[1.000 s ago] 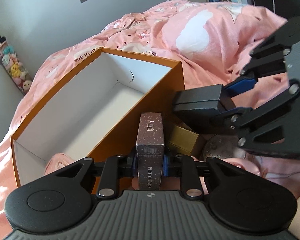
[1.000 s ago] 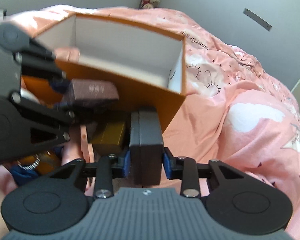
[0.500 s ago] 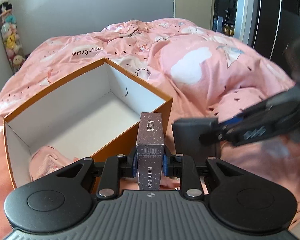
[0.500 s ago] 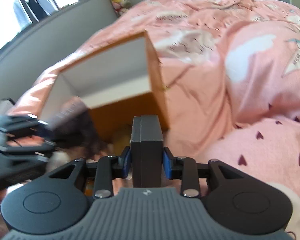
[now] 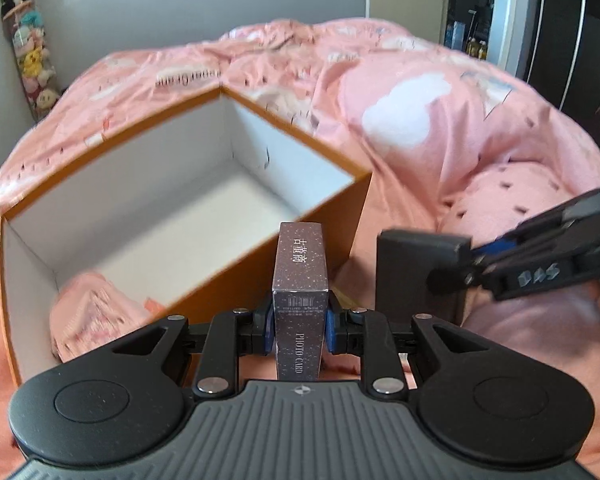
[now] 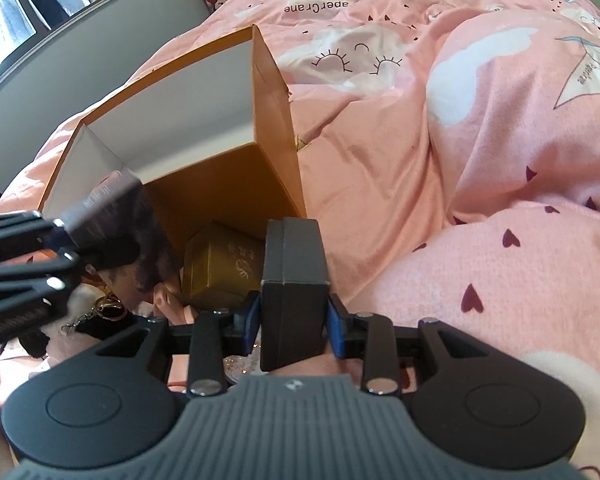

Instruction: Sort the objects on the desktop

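Left hand-held gripper (image 5: 299, 330): pads pinching a speckled brown photo card box (image 5: 300, 280), held upright just short of the near wall of the orange box (image 5: 260, 264). Right hand-held gripper (image 6: 293, 322): pads clamped on a dark grey case (image 6: 293, 276), also upright, at about 3 o'clock from the card box in the left wrist view.

Change over the last second: both views have levelled out from a strong tilt. The grey case has come clear of the card box and now sits apart from it. The orange box interior shows more fully, white-lined, with only a fold of pink fabric (image 5: 96, 308) at its 7 o'clock corner.

Left behind on the pink bed (image 6: 460, 160): a gold box (image 6: 220, 272) against the orange wall, a key ring (image 6: 106, 308) at 8 o'clock of it.

Judgement: both items are lifted and squared up for dropping in. Neither is over the opening yet. Gold box and key ring remain to sort.
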### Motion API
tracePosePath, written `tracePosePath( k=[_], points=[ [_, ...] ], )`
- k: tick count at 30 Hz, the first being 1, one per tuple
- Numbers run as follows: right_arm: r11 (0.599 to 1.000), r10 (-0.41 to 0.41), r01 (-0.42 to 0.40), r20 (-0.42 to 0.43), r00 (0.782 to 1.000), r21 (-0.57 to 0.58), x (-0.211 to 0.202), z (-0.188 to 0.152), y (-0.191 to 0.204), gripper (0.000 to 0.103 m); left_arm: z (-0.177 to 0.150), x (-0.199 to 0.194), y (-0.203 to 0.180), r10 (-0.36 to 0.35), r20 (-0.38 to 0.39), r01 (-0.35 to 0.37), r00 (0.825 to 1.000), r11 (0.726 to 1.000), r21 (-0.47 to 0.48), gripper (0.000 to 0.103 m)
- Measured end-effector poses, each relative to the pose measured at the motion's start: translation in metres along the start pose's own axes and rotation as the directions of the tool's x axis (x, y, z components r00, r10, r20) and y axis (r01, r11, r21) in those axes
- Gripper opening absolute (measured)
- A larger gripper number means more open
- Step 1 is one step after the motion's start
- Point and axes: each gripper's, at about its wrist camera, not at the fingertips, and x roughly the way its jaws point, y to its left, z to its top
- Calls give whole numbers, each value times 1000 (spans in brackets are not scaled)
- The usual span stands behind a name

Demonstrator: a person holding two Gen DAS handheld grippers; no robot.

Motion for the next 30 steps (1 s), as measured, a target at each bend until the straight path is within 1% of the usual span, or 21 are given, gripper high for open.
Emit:
tracePosePath(
  k=[2,6,9,12,16,20,23,27,30],
  points=[
    [1000,2,-2,7,1000,11,-1,-1,-1,36,-4,-1,0,5,23,-5,1000,1000,-3,26],
    [999,18,-19,20,1000,40,-7,-1,-5,36,-4,-8,2,5,39,-4,999,1000,-20,26],
    [999,36,-37,36,999,31,-15,3,-3,35,0,-18,3,0,57,1,998,1000,-25,26],
    [996,82,-83,57,995,19,-27,10,2,35,6,-30,7,-26,69,29,997,998,-47,26],
    [988,152,-151,88,984,-20,-46,24,12,35,17,-51,15,-65,90,72,994,994,-79,26],
    [969,247,-244,112,963,-41,-59,41,21,35,33,-70,34,-109,107,123,988,983,-133,26],
    [955,295,-289,135,946,-59,-63,55,29,35,45,-79,54,-126,117,147,985,972,-186,26],
    [947,318,-306,160,934,-98,-62,74,46,35,59,-81,81,-105,108,130,989,959,-251,26],
    [945,322,-308,153,934,-109,-50,91,57,35,68,-70,100,-97,78,116,992,947,-299,26]
  ],
)
